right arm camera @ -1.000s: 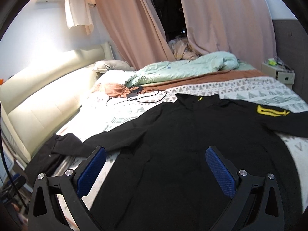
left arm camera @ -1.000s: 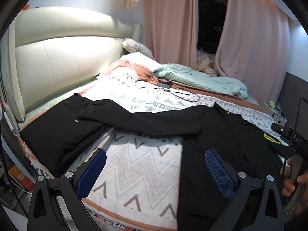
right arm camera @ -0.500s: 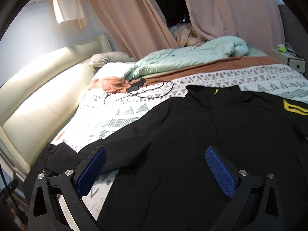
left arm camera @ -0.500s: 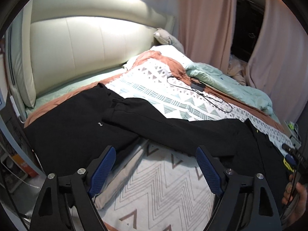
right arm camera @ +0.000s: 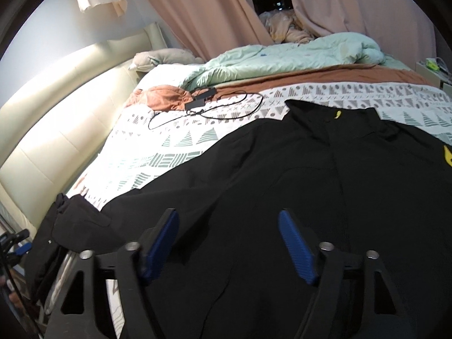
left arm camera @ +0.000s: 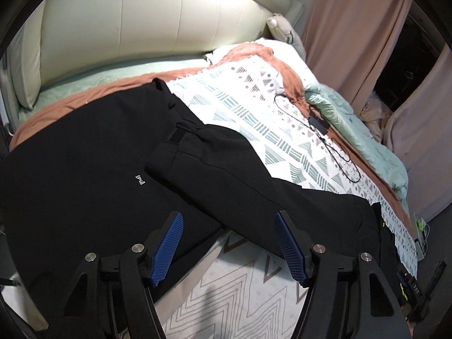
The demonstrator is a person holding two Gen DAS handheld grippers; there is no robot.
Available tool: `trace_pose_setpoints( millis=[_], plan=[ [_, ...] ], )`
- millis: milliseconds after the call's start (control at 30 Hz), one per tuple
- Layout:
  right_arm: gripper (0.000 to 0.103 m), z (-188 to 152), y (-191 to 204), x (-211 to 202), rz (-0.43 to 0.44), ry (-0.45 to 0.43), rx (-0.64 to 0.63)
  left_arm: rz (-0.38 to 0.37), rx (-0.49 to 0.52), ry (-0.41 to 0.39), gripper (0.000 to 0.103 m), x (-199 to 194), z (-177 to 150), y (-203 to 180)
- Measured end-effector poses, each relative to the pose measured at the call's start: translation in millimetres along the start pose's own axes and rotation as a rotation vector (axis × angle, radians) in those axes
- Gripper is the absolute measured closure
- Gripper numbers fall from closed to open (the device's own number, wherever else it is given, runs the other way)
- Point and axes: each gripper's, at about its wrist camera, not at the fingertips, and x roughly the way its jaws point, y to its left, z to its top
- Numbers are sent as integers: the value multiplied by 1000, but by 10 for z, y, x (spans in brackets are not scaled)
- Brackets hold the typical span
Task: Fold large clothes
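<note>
A large black jacket (right arm camera: 325, 186) with a yellow mark lies spread flat on the patterned bedspread (right arm camera: 175, 144). Its long left sleeve (left arm camera: 248, 186) stretches across the bed and its cuff rests on a second black garment (left arm camera: 73, 175) with a small white logo. My left gripper (left arm camera: 228, 240) is open and empty, just above the sleeve near that garment. My right gripper (right arm camera: 228, 240) is open and empty, low over the jacket's body near the left shoulder.
A cream padded headboard (left arm camera: 135, 19) runs along the left. A black charger and cable (right arm camera: 203, 99) lie on the bedspread behind the jacket. A green duvet (right arm camera: 282, 59) is bunched at the back. A nightstand (right arm camera: 432, 69) stands at the far right.
My left gripper has swung left and down toward the sleeve and narrowed somewhat. My right gripper has moved forward and lower over the jacket and also narrowed.
</note>
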Motion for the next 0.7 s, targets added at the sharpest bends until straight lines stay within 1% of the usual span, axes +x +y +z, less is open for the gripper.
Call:
trace_pose_setpoints(
  millis=[133,200,267,367,400,433,467,500,533,567,600,700],
  plan=[
    [44,25,-21,221,32,34,15,27,-39,47,35,291,28,22],
    [55,22,-19,326,46,59,25,47,-53,65,35,404,42,60],
    [61,10,-30,408,64,80,34,76,-62,87,35,558,70,82],
    [62,12,-42,534,92,100,52,107,-68,92,37,732,105,108],
    [64,17,-49,585,103,109,63,117,-67,86,44,770,124,115],
    [67,21,-54,629,112,117,73,128,-68,81,55,807,146,124],
    [71,27,-60,682,125,129,88,128,-75,78,61,827,162,134],
    [73,31,-66,741,140,141,104,127,-82,75,79,840,179,138],
    [73,31,-73,801,159,152,121,120,-84,74,94,840,195,132],
    [73,27,-77,860,174,162,135,112,-77,65,95,815,212,111],
    [74,24,-76,903,182,170,142,108,-66,46,101,765,228,79],
    [75,-4,-74,1132,219,214,182,76,-12,-37,102,522,309,-76]
  ],
)
